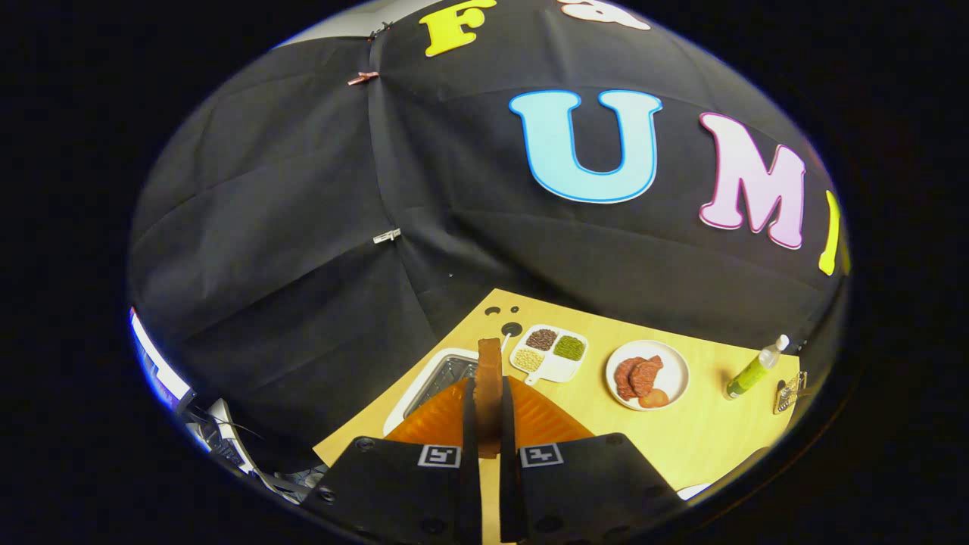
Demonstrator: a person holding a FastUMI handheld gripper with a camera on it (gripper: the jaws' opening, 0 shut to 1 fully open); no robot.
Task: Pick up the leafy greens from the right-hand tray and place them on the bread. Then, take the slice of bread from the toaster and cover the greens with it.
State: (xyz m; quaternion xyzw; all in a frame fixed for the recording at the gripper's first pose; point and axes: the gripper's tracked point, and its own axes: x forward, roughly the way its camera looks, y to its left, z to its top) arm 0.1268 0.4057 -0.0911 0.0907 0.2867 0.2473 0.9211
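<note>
My gripper (488, 390) is shut on a brown slice of bread (490, 362). The slice stands on edge between the two fingers and sticks out past their tips. It hangs above an orange ribbed surface (545, 420) that spreads to both sides of the fingers. I cannot tell from here what that orange thing is. The wooden table (704, 431) lies well below.
Beyond the fingers, a metal tray with a white rim (439, 375) sits to the left. A white divided dish of beans and grains (549, 352), a white plate with meat slices (647, 373), a green bottle (753, 369) and a metal clip (789, 391) follow to the right.
</note>
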